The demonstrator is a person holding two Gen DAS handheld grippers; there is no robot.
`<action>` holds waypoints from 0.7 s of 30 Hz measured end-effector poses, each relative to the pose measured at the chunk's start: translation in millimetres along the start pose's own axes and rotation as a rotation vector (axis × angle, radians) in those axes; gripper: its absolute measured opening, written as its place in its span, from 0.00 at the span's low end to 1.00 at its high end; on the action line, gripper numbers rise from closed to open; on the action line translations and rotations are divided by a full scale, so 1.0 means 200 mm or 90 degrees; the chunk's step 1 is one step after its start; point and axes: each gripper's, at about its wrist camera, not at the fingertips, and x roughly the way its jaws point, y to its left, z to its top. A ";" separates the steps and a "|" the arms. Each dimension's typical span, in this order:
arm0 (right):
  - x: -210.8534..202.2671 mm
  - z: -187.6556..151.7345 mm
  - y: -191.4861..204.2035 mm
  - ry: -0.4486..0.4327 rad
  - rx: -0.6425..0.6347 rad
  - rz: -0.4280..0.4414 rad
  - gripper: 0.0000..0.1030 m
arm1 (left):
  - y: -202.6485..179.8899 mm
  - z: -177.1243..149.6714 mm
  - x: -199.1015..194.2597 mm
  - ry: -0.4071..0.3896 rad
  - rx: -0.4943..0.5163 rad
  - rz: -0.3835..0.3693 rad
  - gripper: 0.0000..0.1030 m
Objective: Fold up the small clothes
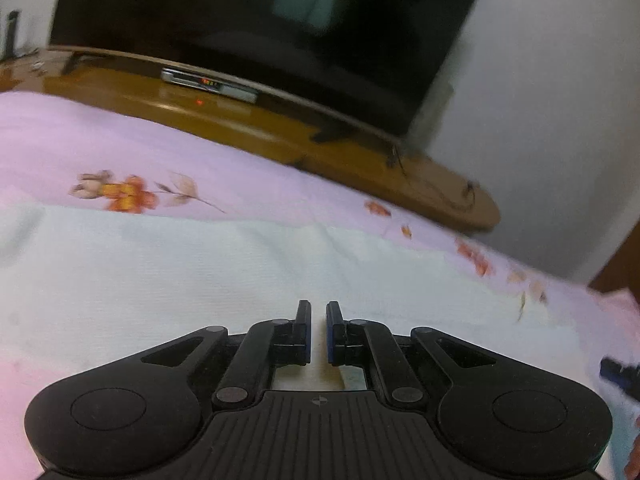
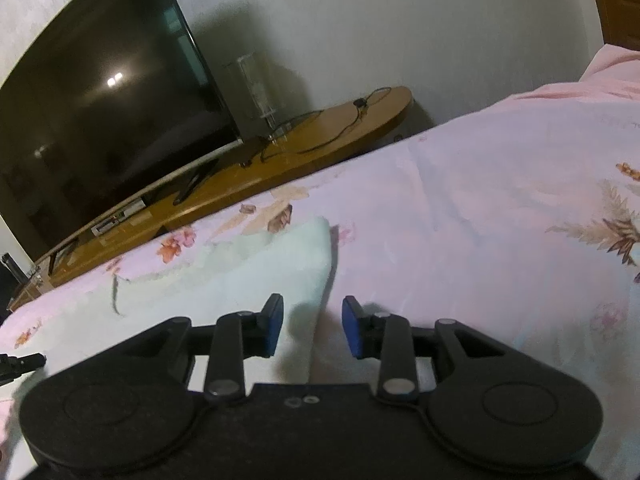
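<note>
Your left gripper sits low over the pale mint cloth. Its 2 jaws are almost together, with only a thin gap between the blue pads. You cannot tell if they pinch any of the cloth, because the tips sit right against it and nothing shows between them.

The mint cloth lies flat on the pink flowered bedsheet. It fills the middle of the left wrist view, from the left side to the right side. Its far edge runs just below an orange flower print. At the right edge of that view, a dark blue and black blur pokes in, too fuzzy to name.

Behind the bed stands a long wooden TV stand with a big dark TV on it. A small silver box with red lights sits under the screen.

Your right gripper is spread wide. Its 2 blue pads stand well apart and hold nothing. The left pad is over the cloth. The right pad is over the pink sheet. The cloth's right edge, thick like a folded layer, runs between the 2 pads. Black cables lie on the stand by the TV.
</note>
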 end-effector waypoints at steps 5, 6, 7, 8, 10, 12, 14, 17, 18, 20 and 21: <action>-0.12 -0.04 0.02 -0.013 0.000 0.021 0.35 | -0.06 -0.12 -0.07 0.013 0.011 -0.015 0.05; -0.13 -0.06 0.04 -0.004 -0.011 0.028 0.35 | -0.09 -0.15 -0.04 0.031 0.035 0.000 0.05; -0.11 -0.09 0.05 0.010 -0.031 0.022 0.34 | -0.12 -0.17 0.00 0.048 0.067 0.035 0.12; -0.08 -0.12 0.07 0.033 -0.049 0.001 0.35 | -0.12 -0.18 0.00 0.035 0.073 0.041 0.14; -0.04 -0.16 0.09 0.059 -0.062 -0.024 0.36 | -0.10 -0.14 -0.05 0.030 0.034 0.049 0.14; -0.07 -0.13 0.10 0.062 -0.054 -0.016 0.37 | -0.02 -0.13 -0.19 -0.035 0.003 0.069 0.19; -0.15 -0.12 0.11 0.036 -0.053 -0.002 0.42 | 0.14 -0.12 -0.36 -0.100 -0.057 0.115 0.77; -0.24 -0.13 0.09 0.036 -0.060 -0.002 0.45 | 0.46 -0.14 -0.61 -0.206 -0.175 0.196 0.91; -0.27 -0.14 0.08 0.040 -0.063 -0.003 0.45 | 0.59 -0.14 -0.66 -0.208 -0.239 0.194 0.91; -0.31 -0.17 0.06 0.050 -0.066 -0.011 0.45 | 0.82 -0.15 -0.73 -0.220 -0.362 0.194 0.81; -0.33 -0.18 0.05 0.054 -0.064 -0.016 0.45 | 0.91 -0.16 -0.75 -0.227 -0.405 0.192 0.77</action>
